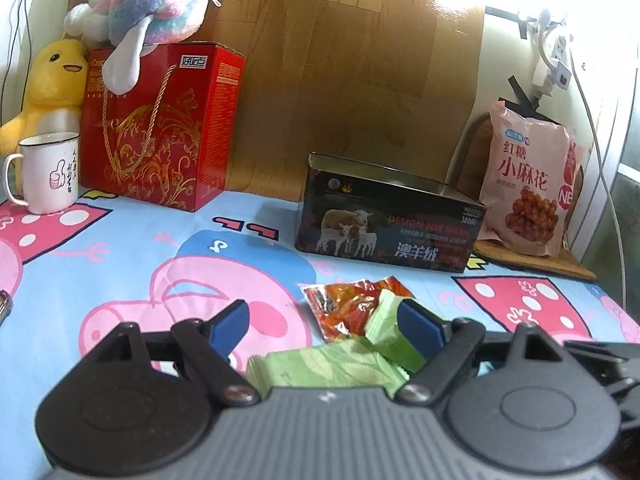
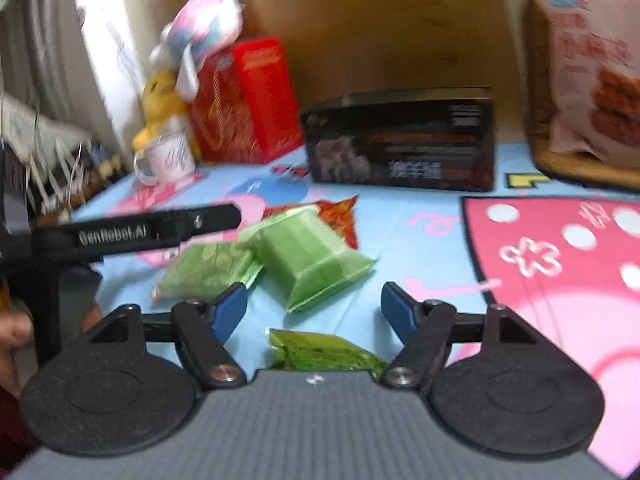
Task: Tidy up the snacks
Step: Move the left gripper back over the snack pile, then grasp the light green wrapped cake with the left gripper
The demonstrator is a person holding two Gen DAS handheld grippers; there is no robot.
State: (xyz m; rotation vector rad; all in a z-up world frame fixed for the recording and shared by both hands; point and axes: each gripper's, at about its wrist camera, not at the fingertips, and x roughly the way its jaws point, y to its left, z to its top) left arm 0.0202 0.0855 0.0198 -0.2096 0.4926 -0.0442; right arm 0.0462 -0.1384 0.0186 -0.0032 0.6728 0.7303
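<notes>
Both tongs stand spread, the left tongs (image 1: 324, 324) angled down over green snack packets (image 1: 332, 364), its right pad perhaps brushing one, the right tongs (image 2: 314, 312) empty above a darker green packet (image 2: 324, 354).

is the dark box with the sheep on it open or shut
Open: the dark box has no lid, and its inner walls show over the rim in the left wrist view. Contents cannot be seen.

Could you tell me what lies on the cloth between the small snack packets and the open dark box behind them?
Nothing: in the left wrist view, only bare cartoon-print cloth separates the orange packet from the dark box.
</notes>
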